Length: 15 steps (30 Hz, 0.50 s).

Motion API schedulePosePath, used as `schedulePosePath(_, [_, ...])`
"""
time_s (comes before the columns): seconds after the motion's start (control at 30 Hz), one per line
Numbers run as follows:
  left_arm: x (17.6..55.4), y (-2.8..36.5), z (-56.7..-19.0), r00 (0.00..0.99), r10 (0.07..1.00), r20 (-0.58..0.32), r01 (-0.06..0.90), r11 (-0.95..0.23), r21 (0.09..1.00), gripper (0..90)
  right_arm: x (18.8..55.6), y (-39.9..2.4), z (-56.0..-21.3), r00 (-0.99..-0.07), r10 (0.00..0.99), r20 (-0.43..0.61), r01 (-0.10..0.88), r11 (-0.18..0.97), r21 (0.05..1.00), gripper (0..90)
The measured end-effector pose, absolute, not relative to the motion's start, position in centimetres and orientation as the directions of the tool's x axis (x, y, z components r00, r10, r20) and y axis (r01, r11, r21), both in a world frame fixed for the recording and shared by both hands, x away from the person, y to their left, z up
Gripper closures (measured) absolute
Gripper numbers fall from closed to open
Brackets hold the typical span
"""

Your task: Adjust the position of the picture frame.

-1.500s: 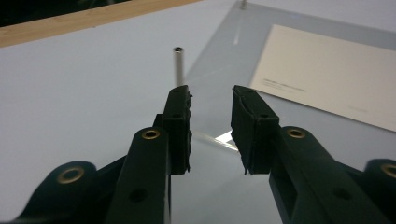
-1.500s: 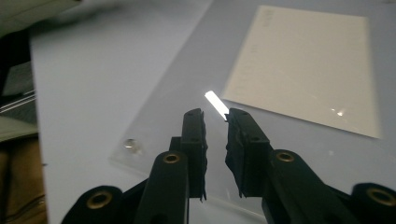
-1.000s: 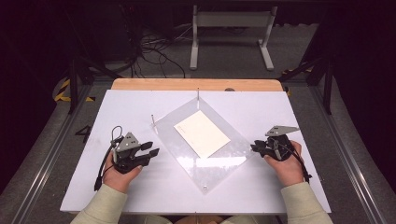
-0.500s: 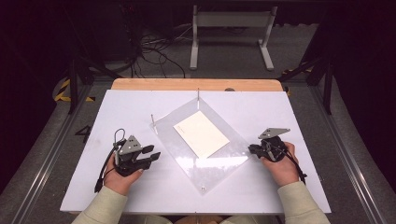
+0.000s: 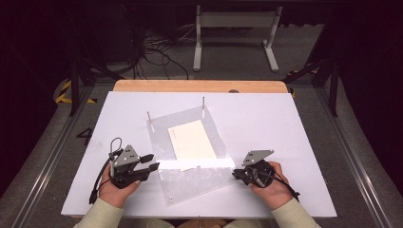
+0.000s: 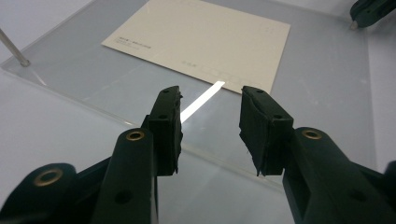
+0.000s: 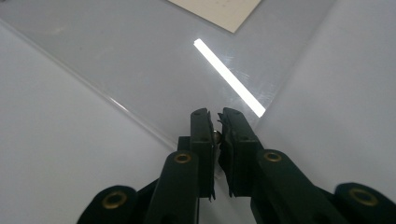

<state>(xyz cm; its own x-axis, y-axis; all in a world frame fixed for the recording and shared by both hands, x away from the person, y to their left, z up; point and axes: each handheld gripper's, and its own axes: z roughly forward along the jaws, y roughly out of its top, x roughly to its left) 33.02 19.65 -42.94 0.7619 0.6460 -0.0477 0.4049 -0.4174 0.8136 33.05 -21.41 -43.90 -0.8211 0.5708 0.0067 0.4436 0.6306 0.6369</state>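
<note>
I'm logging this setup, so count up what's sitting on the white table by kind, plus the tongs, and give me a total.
Clear acrylic plate: 1
Cream card lying on the plate: 1
Upright metal pins at the plate's far corners: 2
Hand-held tongs, left and right: 2
Total: 6

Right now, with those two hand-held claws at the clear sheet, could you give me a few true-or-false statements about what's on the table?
1. A cream card lies on the clear plastic sheet. True.
2. The left gripper is clamped on the card. False: its jaws stand apart over the sheet's edge, with nothing between them.
3. The right gripper has its jaws nearly together at a corner of the sheet. True.
4. Thin metal pins stand upright at the sheet's far side. True.
5. The card hangs over the table's edge. False: it lies wholly on the sheet.
</note>
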Motion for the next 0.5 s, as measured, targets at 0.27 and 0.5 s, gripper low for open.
schedulePosePath(0.27, [29.4, 18.3, -42.9, 0.872, 0.482, -0.089, 0.365, -0.517, 0.774, 67.6, 32.9, -21.0, -44.0, -0.833, 0.554, -0.002, 0.423, 0.639, 0.643, 82.6])
schedulePosePath(0.5, [28.7, 16.7, -43.9, 0.914, 0.383, -0.134, 0.359, -0.607, 0.71, 70.6, 32.9, -21.0, -44.0, -0.837, 0.547, 0.0, 0.418, 0.64, 0.645, 82.6])
